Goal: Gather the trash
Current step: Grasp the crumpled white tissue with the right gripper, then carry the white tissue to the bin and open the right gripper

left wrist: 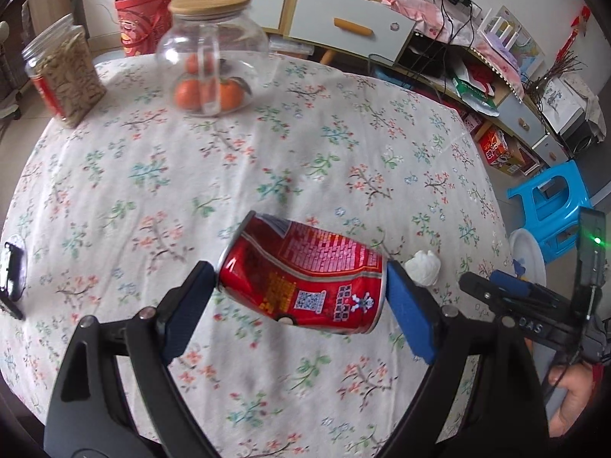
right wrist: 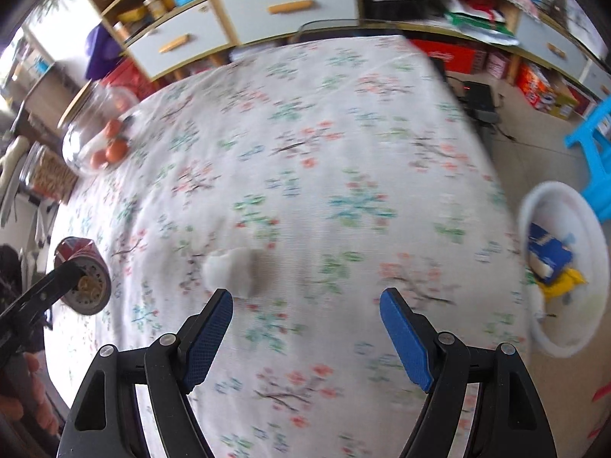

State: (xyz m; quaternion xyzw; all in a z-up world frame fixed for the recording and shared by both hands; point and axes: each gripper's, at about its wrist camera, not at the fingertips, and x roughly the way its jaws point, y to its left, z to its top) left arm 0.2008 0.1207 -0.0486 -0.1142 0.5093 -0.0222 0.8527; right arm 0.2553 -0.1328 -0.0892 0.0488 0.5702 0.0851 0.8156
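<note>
Red and dented, the drink can (left wrist: 301, 276) lies sideways between the fingers (left wrist: 408, 316) of the left gripper (left wrist: 298, 297), clenched at its two ends and held clear above the flowered cloth of the surface (left wrist: 229, 160). Just beside the can, toward the surface's edge, sits a crumpled white tissue (left wrist: 422, 267). Beyond that edge, lower down, a white bin (right wrist: 569, 267) holds blue and yellow scraps. The right gripper (right wrist: 305, 316) hangs over the cloth between the can and the bin, its blue fingers (right wrist: 404, 339) spread apart with nothing between them; the tissue lies just ahead of its left fingertip. Well away from the can, at the far side of the surface, stand a glass jar (left wrist: 214, 57) with a wooden lid and oranges inside, and a clear tub (left wrist: 65, 76) of brown snacks beside it.
</note>
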